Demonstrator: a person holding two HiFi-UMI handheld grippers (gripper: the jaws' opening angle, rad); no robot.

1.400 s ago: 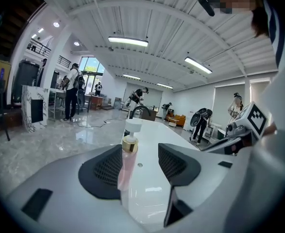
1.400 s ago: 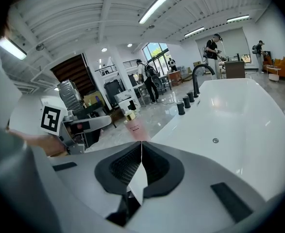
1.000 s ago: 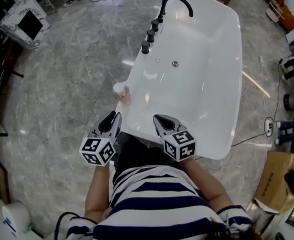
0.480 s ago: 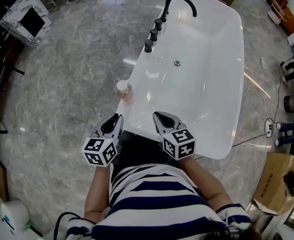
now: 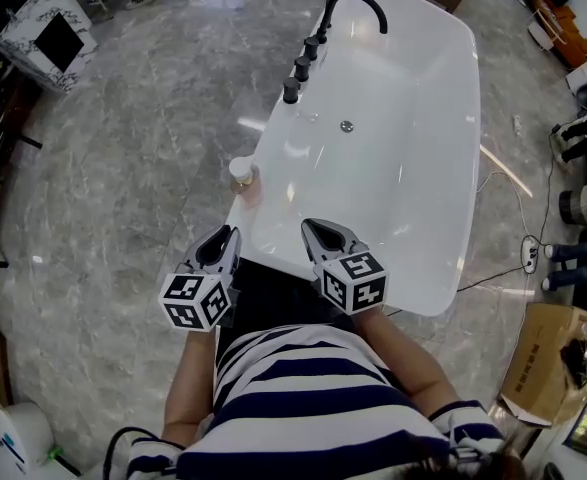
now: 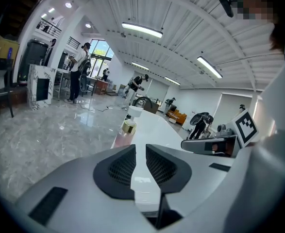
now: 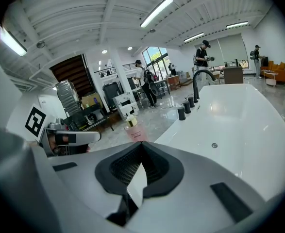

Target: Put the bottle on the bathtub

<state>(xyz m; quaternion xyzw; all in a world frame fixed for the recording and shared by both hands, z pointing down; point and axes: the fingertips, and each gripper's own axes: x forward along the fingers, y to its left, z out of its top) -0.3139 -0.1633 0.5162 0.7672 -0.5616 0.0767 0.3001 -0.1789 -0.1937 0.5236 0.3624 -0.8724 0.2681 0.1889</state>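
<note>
Two grippers hover at the near edge: left gripper (image 5: 223, 240) with jaws a slit apart, right gripper (image 5: 313, 230) pinched closed, both empty. The bottle (image 5: 241, 176) appears to stand upright on the bathtub (image 5: 403, 198) left edge, toward its near-left corner. Any retreat should steer clear of it.

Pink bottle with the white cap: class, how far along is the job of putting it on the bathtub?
Done, it seems: the pink bottle with a white cap stands upright on the left rim of the white bathtub. In hand: nothing. The left hand-held gripper has empty jaws slightly apart, and the right hand-held gripper is closed on nothing. Left: nothing apparent.
</note>
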